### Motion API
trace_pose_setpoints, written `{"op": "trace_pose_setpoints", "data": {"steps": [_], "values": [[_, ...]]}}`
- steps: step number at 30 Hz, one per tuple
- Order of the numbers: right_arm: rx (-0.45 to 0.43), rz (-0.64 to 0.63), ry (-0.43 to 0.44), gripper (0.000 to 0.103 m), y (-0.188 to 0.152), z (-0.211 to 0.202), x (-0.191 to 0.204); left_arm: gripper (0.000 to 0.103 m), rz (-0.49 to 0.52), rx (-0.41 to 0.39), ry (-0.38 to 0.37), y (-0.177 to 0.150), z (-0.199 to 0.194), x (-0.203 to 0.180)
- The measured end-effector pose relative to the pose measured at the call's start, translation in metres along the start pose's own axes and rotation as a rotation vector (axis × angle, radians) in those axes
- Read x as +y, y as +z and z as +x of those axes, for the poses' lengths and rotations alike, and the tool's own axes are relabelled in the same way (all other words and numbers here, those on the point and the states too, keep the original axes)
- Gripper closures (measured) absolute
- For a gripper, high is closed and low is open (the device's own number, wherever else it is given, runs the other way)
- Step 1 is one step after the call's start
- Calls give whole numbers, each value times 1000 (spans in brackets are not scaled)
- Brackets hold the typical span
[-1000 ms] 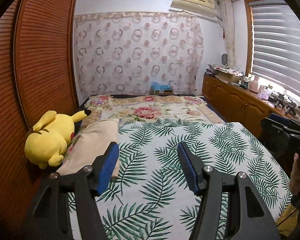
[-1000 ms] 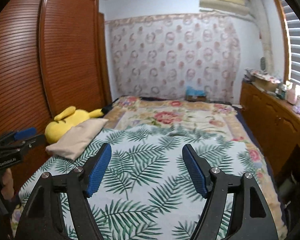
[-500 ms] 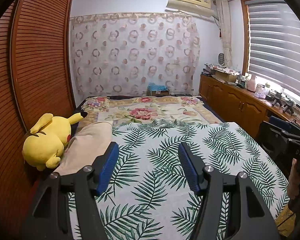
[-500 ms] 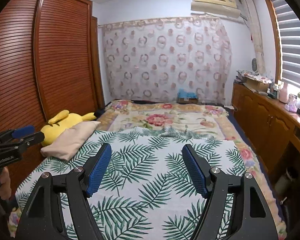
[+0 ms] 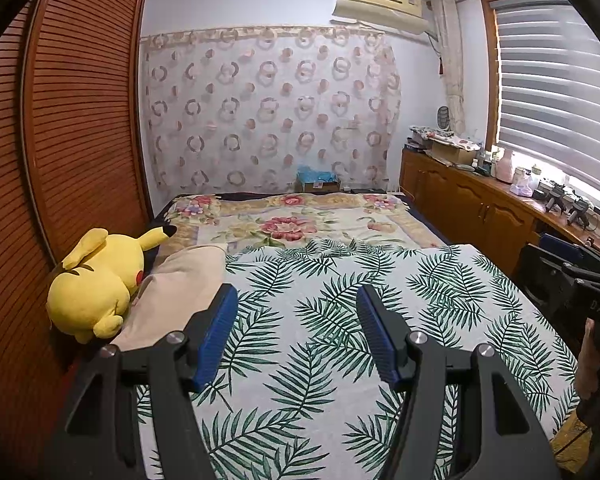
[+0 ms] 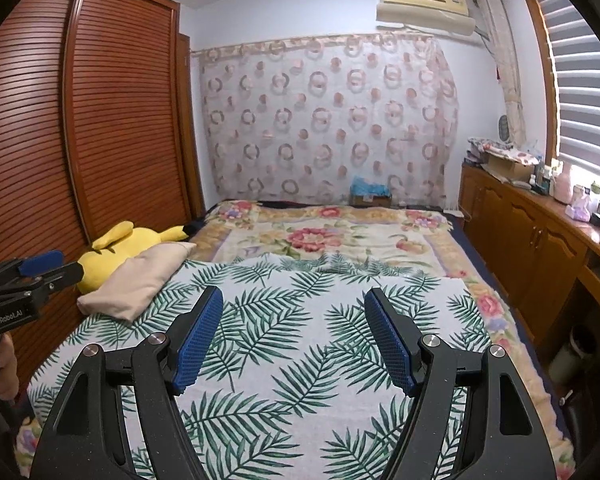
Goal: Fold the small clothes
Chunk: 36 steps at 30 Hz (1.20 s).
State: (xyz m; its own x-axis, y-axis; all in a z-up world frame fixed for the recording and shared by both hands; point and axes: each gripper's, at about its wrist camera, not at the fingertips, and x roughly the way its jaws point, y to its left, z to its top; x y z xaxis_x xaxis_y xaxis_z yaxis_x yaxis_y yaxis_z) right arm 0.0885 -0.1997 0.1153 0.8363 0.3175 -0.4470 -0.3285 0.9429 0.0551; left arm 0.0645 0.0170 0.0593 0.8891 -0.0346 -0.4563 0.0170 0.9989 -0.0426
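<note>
Left wrist view, left to right: slatted wooden wardrobe (image 5: pixel 72 128) along the 9 o'clock side; yellow plush toy (image 5: pixel 96 284) lying against it on the bed; beige pillow (image 5: pixel 176 292) touching the toy at its 3 o'clock side; left gripper (image 5: pixel 294 300) at 6 o'clock, jaws standing well apart with nothing between the blue pads (image 5: pixel 216 336), only the palm-leaf sheet (image 5: pixel 320 280) beneath; floral blanket (image 5: pixel 296 224) beyond the sheet toward 12 o'clock; patterned curtain (image 5: pixel 268 108) on the far wall; wooden cabinet (image 5: pixel 460 204) at 3 o'clock under the blinds (image 5: pixel 556 92); the right gripper's body shows at the 4 o'clock edge, a hand (image 5: pixel 592 360) below it.

Right wrist view, left to right: the left gripper's body at 9 o'clock, fingers of a hand on its handle; toy and pillow beside the wardrobe; right gripper (image 6: pixel 294 304) at 6 o'clock, jaws wide open and holding nothing, above the sheet; air conditioner (image 6: pixel 424 8) at 1 o'clock.

No small garment can be made out on the bed in either view; the sheet lies spread flat.
</note>
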Motion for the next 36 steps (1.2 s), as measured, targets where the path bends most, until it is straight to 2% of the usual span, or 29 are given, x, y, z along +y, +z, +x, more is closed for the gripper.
{"op": "trace_pose_setpoints", "data": {"steps": [36], "values": [[-9, 13, -14, 28, 2, -1, -8, 42, 4, -4, 4, 2, 0, 3]]}}
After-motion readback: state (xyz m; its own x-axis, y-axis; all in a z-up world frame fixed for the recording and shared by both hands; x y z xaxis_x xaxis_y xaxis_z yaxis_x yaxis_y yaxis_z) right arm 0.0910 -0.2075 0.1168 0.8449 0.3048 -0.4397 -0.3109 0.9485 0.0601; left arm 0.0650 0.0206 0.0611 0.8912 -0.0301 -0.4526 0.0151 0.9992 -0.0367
